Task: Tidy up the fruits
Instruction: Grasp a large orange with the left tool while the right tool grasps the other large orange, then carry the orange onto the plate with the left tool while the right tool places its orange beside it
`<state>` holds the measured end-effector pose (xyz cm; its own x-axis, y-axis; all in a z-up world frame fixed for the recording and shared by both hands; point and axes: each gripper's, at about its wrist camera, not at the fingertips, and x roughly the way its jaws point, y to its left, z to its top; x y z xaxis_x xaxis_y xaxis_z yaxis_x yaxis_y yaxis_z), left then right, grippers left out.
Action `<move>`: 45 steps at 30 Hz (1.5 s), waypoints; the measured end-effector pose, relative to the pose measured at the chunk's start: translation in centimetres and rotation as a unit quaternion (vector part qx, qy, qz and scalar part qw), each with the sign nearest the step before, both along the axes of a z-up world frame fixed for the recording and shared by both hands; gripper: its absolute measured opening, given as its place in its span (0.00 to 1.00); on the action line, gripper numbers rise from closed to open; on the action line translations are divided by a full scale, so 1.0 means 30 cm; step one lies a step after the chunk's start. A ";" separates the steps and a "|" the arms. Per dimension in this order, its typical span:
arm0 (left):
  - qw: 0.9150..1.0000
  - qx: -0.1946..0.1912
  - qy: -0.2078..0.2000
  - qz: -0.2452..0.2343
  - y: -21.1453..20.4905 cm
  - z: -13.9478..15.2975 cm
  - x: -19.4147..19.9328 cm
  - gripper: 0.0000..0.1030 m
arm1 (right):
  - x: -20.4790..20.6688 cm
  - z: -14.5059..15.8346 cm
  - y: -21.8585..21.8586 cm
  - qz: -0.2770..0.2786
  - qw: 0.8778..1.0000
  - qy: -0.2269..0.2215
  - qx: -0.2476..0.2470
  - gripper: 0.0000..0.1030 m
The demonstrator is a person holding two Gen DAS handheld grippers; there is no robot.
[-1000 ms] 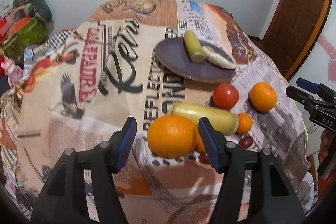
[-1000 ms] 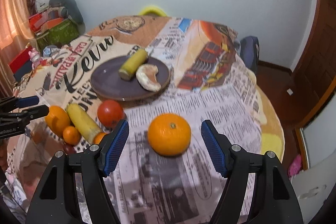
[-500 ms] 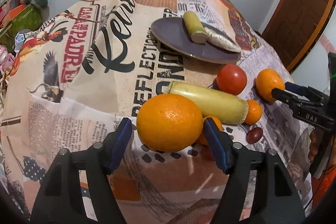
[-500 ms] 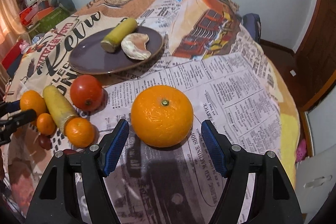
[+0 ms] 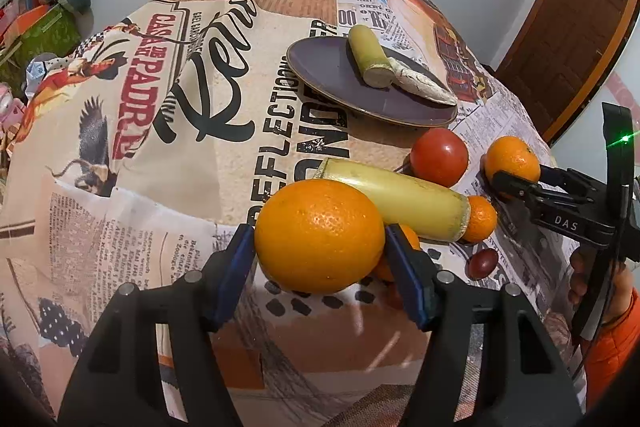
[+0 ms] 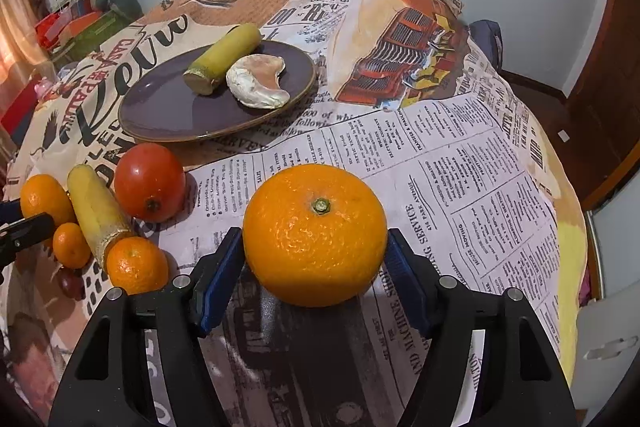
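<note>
My left gripper [image 5: 320, 247] is shut on a large orange [image 5: 320, 235] at the table's near edge, both blue pads touching its sides. My right gripper [image 6: 314, 255] is shut on another large orange [image 6: 315, 233], stem up, resting on the newsprint cloth. Between them lie a red tomato [image 6: 150, 181], a yellow cane piece [image 6: 98, 211], small tangerines [image 6: 137, 265] and a dark grape [image 5: 483, 263]. A purple plate [image 6: 168, 111] further back holds a cane piece [image 6: 224, 59] and a pale peeled piece [image 6: 258, 87].
The round table has a printed cloth [image 5: 168, 155] hanging over its edges. A wooden door [image 5: 576, 27] stands at the right, and bags and clutter [image 5: 36, 27] at the left. The right gripper's body [image 5: 560, 215] shows in the left wrist view.
Both grippers moved forward and down onto their oranges and closed; the jaws were wide apart a second ago and now touch the fruit on both sides.
</note>
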<state>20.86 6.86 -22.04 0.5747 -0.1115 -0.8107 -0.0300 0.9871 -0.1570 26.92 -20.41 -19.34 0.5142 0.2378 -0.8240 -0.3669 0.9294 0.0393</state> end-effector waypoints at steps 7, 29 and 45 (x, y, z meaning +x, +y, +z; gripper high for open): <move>1.000 0.009 -0.028 0.006 0.006 0.077 -0.023 0.63 | -0.020 0.044 0.015 0.006 1.000 -0.014 0.006 0.64; 0.992 0.022 -0.124 0.004 -0.002 0.308 0.012 0.63 | -0.024 0.316 0.131 0.040 0.990 -0.125 0.059 0.64; 0.991 0.015 -0.132 0.002 0.002 0.296 0.194 0.63 | 0.087 0.291 0.204 0.059 0.988 -0.125 0.062 0.64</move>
